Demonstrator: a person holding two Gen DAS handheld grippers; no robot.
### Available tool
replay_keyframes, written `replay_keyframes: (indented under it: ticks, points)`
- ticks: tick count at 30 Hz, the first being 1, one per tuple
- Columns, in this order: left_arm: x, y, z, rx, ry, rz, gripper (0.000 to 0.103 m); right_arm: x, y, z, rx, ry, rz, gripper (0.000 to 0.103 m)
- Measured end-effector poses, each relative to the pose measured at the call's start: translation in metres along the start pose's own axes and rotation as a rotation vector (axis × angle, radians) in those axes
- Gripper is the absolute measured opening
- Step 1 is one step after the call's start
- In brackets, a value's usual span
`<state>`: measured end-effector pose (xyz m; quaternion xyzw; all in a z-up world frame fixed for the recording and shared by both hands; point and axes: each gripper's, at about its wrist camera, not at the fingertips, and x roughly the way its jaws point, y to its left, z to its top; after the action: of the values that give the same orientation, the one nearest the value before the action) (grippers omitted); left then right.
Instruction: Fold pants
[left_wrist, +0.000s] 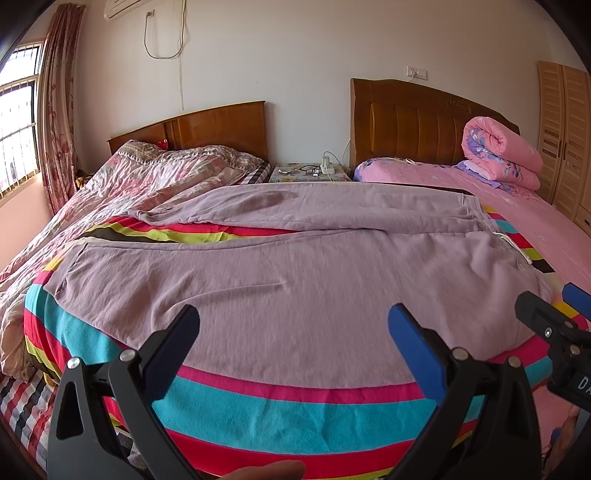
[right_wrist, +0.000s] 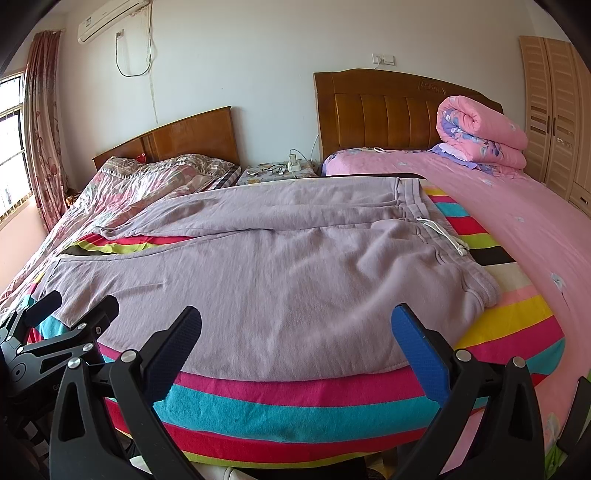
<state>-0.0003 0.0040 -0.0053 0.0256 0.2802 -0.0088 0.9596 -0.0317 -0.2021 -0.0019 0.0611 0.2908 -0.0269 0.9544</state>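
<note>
Left wrist view cuts off the far leg cuff of the pants (left_wrist: 280, 266) behind a crumpled fold, and the right gripper (left_wrist: 550, 314) is clipped by the frame edge. Right wrist view shows the waistband and drawstring (right_wrist: 443, 232) fully. Pants lie flat on the striped blanket (right_wrist: 280, 406). Left gripper (left_wrist: 293, 325) and right gripper (right_wrist: 295, 325) are both spread wide, grasping nothing, at the blanket's near edge.

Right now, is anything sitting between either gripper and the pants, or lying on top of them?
Nothing visible. The left gripper and right gripper are both open over the near edge of the purple pants, which lie flat on the striped blanket with only their white drawstring on top.
</note>
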Motion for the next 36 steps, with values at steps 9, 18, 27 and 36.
replay_keyframes:
  ticks: [9,18,27,36]
  points:
    - [0.0004,0.0,0.0008,-0.001,0.003,0.001,0.102,-0.0001,0.0,0.0001,0.001,0.002,0.0,0.099]
    - [0.0004,-0.0008,0.0017,0.0,0.005,0.0,0.102,0.0003,-0.0009,-0.0003,0.003,0.003,0.001,0.099]
    - [0.0007,-0.001,0.0018,0.0,0.006,0.001,0.102,0.0016,-0.0017,-0.0008,0.004,0.005,0.002,0.099]
    - [0.0029,-0.0003,-0.0034,-0.001,0.009,0.0,0.102,0.0034,-0.0015,-0.0018,0.006,0.008,0.003,0.099]
